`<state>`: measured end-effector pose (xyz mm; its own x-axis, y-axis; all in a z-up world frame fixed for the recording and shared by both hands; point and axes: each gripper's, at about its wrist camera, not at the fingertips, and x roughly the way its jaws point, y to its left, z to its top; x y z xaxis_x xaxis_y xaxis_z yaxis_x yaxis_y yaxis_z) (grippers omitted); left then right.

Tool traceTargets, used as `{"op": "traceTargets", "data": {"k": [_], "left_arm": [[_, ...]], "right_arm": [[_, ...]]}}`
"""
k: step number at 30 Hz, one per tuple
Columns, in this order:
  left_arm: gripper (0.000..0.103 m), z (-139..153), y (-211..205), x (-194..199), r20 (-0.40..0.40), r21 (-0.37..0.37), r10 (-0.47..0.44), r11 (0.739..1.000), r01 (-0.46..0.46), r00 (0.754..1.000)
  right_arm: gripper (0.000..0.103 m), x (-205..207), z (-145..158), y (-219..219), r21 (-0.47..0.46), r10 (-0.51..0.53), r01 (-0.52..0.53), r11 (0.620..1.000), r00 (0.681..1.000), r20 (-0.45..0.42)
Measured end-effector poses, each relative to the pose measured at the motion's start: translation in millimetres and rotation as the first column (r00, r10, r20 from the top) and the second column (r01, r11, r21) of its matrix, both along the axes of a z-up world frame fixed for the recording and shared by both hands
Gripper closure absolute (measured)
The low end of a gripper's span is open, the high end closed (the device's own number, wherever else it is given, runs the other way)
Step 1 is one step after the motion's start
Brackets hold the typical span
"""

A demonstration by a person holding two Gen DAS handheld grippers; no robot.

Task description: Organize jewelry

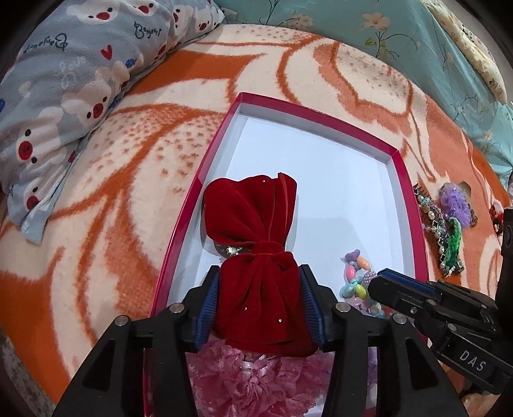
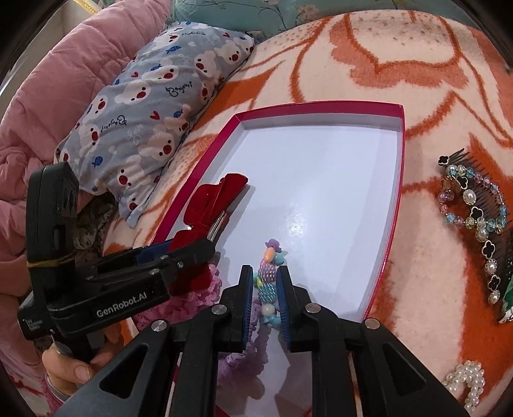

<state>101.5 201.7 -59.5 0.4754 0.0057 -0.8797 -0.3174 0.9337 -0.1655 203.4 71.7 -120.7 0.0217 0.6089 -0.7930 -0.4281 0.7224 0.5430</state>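
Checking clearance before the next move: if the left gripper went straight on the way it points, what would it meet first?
The red velvet bow, already between the left gripper's jaws; past it, probably the box's white floor.

A fleecy blanket (image 1: 134, 166) in cream with broad orange floral outlines covers the bed, soft and slightly rumpled under even indoor light. At its far left lies a grey-blue pillow (image 2: 150, 106) printed with white bears, red hearts and the word Bonjour, and beside that a quilted pink duvet (image 2: 64, 77) is bunched up. Along the far edge runs a teal sheet (image 1: 378, 29) with pale flowers
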Motion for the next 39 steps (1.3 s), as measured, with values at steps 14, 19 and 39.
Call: {"op": "traceTargets", "data": {"k": [14, 19, 39], "left_arm": [[0.039, 33, -8, -24, 0.066, -0.008, 0.017, 1.000, -0.017, 0.998], [0.038, 48, -21, -31, 0.097, -0.019, 0.002, 1.000, 0.000, 0.995], [0.038, 63, -107, -3, 0.126, -0.046, -0.200, 0.977, 0.208, 0.972]], "right_arm": [[0.071, 3, 31, -39, 0.051, -0.067, 0.065, 0.997, 0.997, 0.029], [0.071, 7, 38, -71, 0.042, -0.124, 0.123, 0.992, 0.992, 0.037], [0.071, 18, 38, -201, -0.021, -0.343, 0.345, 0.938, 0.937, 0.061]]}}
